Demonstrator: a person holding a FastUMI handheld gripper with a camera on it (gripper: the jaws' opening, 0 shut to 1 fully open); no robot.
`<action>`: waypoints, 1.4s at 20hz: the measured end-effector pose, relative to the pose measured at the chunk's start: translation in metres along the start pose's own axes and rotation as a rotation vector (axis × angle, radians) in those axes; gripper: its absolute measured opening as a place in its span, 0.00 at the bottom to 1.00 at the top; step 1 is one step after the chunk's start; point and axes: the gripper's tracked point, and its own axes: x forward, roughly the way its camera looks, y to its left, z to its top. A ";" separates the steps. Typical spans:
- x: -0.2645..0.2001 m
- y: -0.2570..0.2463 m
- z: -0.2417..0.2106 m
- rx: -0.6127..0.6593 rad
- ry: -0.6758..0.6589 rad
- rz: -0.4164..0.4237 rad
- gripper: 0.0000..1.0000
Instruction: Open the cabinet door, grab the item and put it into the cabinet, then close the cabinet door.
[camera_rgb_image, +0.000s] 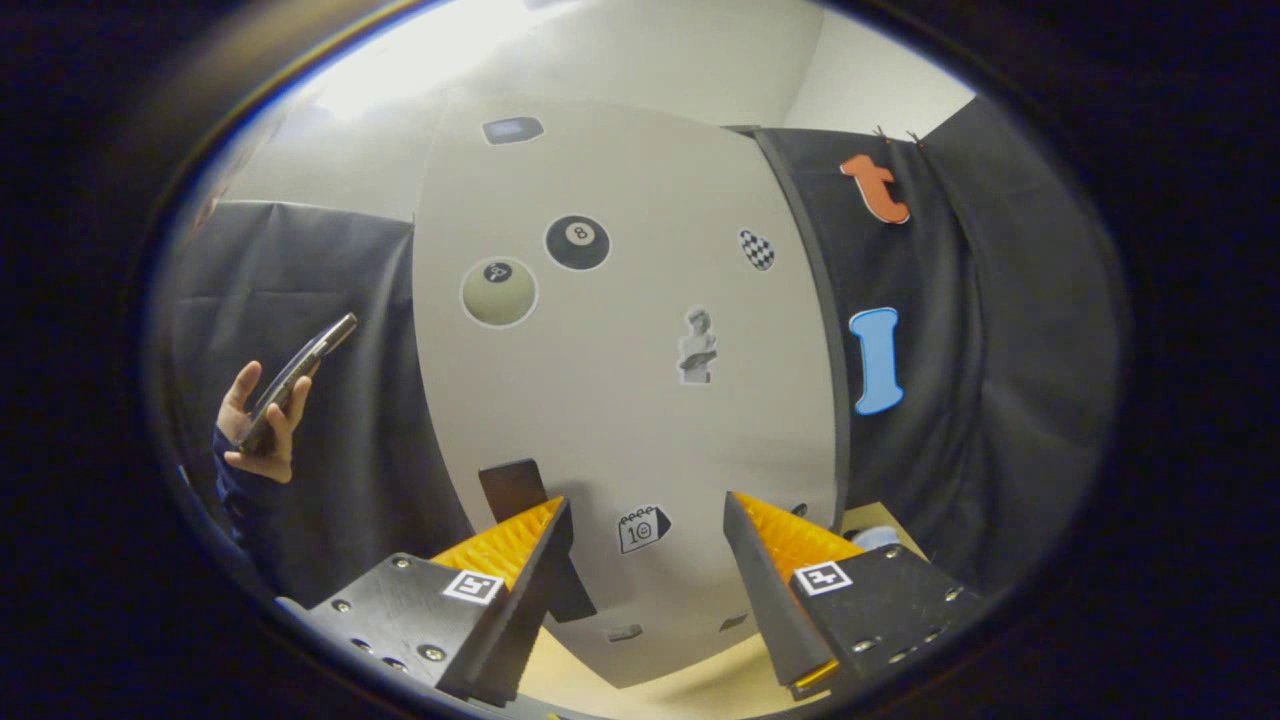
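A pale grey cabinet door (620, 400) with several stickers stands shut right ahead of me, on a light wooden table (700, 690). Its dark handle (530, 540) sits low on the door, partly hidden behind my left finger. My gripper (648, 545) is open, with a wide gap between the fingers and nothing in it; the door's lower part shows through the gap. A small pale blue-white item (875, 538) peeks out beyond the right finger, at the cabinet's right side.
A person's hand (255, 420) holds a phone (300, 375) up to the left of the cabinet, in front of the black cloth wall. More black cloth hangs to the right of the cabinet. A white room wall rises behind.
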 end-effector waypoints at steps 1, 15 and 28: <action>0.008 0.003 -0.002 -0.003 0.006 0.008 0.90; 0.079 0.029 -0.006 -0.019 0.030 0.069 0.90; 0.086 0.039 -0.011 -0.043 0.045 0.109 0.90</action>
